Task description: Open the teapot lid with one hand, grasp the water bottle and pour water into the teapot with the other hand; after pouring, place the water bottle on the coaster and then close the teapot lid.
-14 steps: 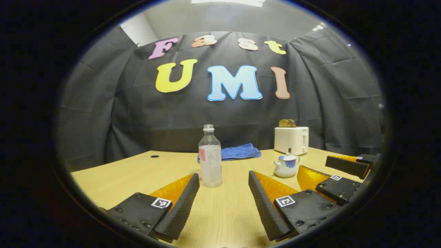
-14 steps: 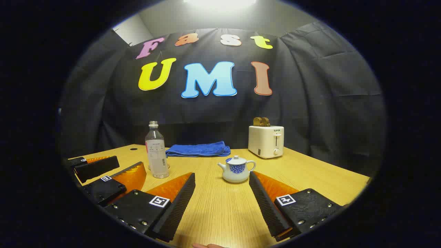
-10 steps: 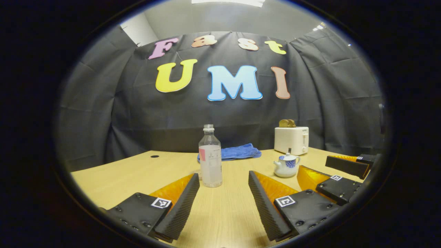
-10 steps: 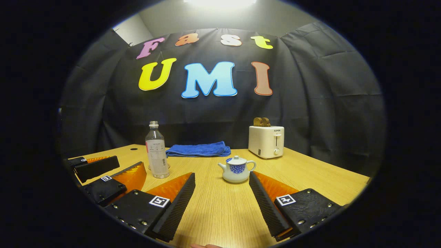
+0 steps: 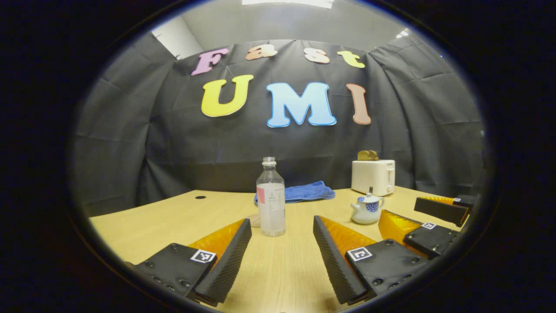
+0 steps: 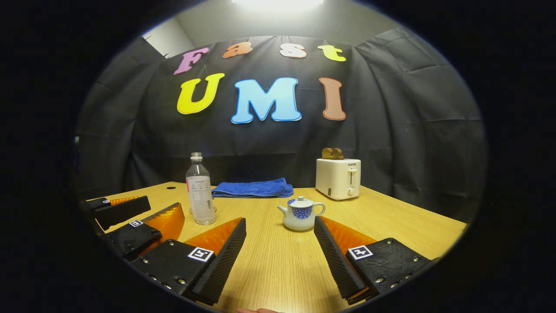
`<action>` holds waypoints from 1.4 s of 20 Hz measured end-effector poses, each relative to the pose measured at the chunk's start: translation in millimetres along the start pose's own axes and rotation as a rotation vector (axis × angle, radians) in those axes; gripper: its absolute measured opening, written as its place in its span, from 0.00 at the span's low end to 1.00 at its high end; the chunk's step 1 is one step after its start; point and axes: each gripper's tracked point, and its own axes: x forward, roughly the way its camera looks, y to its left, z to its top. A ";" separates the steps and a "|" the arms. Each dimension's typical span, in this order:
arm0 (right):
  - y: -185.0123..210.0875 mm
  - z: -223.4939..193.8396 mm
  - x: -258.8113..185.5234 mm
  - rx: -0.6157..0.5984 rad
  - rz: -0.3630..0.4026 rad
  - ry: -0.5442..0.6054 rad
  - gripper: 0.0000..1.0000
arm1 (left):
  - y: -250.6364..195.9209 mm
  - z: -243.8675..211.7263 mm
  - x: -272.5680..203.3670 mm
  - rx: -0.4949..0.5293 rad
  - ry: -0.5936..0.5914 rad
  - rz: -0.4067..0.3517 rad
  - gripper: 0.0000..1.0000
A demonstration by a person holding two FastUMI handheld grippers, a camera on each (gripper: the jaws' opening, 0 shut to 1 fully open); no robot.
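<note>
Left claw (image 5: 281, 224) is spread wide in the left gripper view, fingers apart and gripping nothing, hovering low over the wooden table (image 5: 143, 221). Straight ahead, just past the fingertips, the water bottle (image 5: 271, 198) stands upright with no cap on, clear with a pinkish label patch. Something small and round, probably the coaster (image 5: 254, 220), peeks out at the bottle's left side near its base, but it's hard to make out. Behind the bottle a folded blue towel (image 5: 304, 191) lies at the far edge. Off to the right the teapot (image 5: 367, 209) sits with its lid on, white with a blue pattern, and farther back a white toaster (image 5: 373, 176) has toast sticking out. At the right edge the right claw (image 5: 408, 216) pokes in, also spread.

Switching to the right gripper view: right claw (image 6: 280, 224) is wide apart too, nothing between the fingers. The teapot (image 6: 300, 213) sits just ahead, a bit right of centre and near the right finger's tip, lid closed, spout pointing left. The water bottle (image 6: 200, 190) stands well to the left, with the coaster (image 6: 191, 211) showing behind its base. Towel (image 6: 253, 189) at the far edge, toaster (image 6: 338, 178) far right. The left claw (image 6: 150, 208) shows at the near left, released.
</note>
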 end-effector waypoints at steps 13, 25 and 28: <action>-15.5 3.5 12.2 0.009 -0.072 -0.005 0.96 | -10.3 6.3 8.4 -0.041 -0.011 -0.055 1.00; -46.2 22.7 113.7 -0.004 -0.090 0.002 0.95 | 14.2 31.6 55.2 -0.015 -0.019 -0.002 1.00; -51.6 14.4 142.3 -0.002 -0.096 0.042 0.93 | 14.4 27.8 68.2 -0.016 -0.006 -0.013 0.99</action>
